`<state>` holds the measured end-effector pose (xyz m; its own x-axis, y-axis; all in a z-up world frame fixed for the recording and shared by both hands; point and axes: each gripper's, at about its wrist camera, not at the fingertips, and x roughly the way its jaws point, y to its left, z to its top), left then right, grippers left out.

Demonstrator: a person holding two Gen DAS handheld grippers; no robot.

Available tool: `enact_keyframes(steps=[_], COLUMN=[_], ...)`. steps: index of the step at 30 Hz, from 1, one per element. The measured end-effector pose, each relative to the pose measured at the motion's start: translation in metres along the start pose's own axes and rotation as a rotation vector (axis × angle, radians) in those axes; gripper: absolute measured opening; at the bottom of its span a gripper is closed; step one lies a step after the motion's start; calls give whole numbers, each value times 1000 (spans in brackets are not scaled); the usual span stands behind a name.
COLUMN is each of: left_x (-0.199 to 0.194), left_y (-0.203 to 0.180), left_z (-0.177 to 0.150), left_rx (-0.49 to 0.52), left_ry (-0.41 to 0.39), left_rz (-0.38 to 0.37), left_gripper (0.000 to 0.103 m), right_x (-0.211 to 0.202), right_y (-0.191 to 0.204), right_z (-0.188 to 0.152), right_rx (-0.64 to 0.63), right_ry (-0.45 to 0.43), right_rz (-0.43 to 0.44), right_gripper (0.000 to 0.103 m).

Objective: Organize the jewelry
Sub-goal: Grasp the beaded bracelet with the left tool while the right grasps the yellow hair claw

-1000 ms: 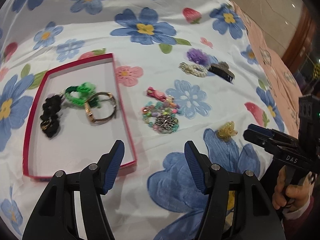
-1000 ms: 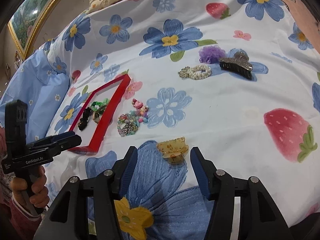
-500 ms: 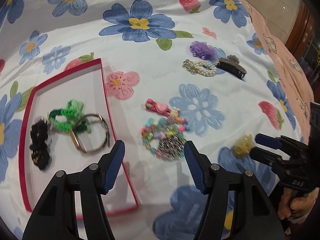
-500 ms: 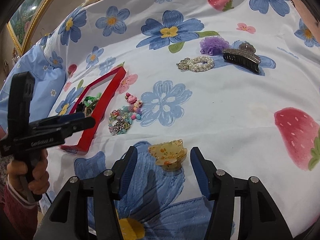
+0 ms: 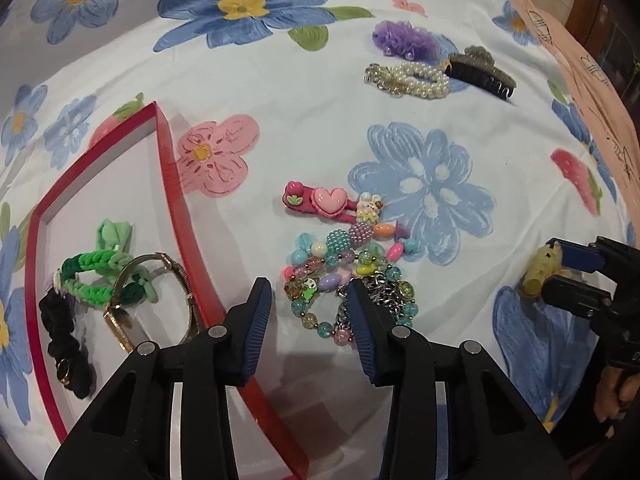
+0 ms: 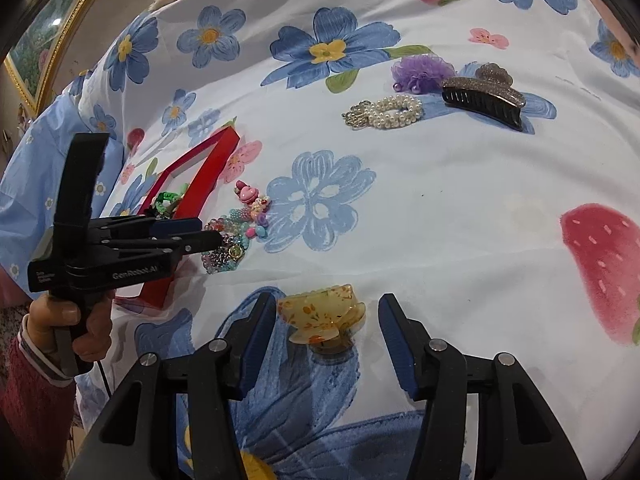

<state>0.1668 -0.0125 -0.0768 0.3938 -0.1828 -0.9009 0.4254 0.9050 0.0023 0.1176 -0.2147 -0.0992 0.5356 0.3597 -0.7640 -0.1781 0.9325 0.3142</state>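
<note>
A red-rimmed tray holds a green braided band, a gold bangle watch and a black scrunchie. My left gripper is open, low over a heap of colourful bead bracelets just right of the tray; it also shows in the right wrist view. A pink heart clip lies behind the beads. My right gripper is open, its fingers on either side of a yellow claw clip.
On the floral sheet farther back lie a pearl clip, a purple scrunchie and a dark glitter claw clip. A pink pillow borders the right side. A framed picture stands at the left.
My left gripper has moved forward and down to the bead bracelets. My right gripper has closed in around the yellow claw clip. Both stay open.
</note>
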Motion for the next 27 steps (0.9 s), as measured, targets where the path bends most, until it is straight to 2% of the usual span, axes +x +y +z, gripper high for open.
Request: enact_keyframes(steps=[1,2,4,6,21,27], left_x=[2,4,7,5,-68,-99], left_y=[1,1,2,2,3,8], left_z=[0,0,-1,-3,-19,-30], left_rx=[-3,-7,-8,-6,-134,-178], left_ry=[4,11,16,4,-178,-246], left_rz=[-2,-5,-8,-13,-164,-173], left_gripper=[23,19,15,13,12,12], right_x=[1,2,4,4,-14,-22], right_y=[0,1,2,5,14,26], right_z=[0,1,1,1,4,9], right_rx=[0,-1,-6,-17,-24,-40], right_ry=[3,6,11,7,-37,-52], right_rz=[3,5,4,2,29,49], right_gripper=[49,48,46,38,37,37])
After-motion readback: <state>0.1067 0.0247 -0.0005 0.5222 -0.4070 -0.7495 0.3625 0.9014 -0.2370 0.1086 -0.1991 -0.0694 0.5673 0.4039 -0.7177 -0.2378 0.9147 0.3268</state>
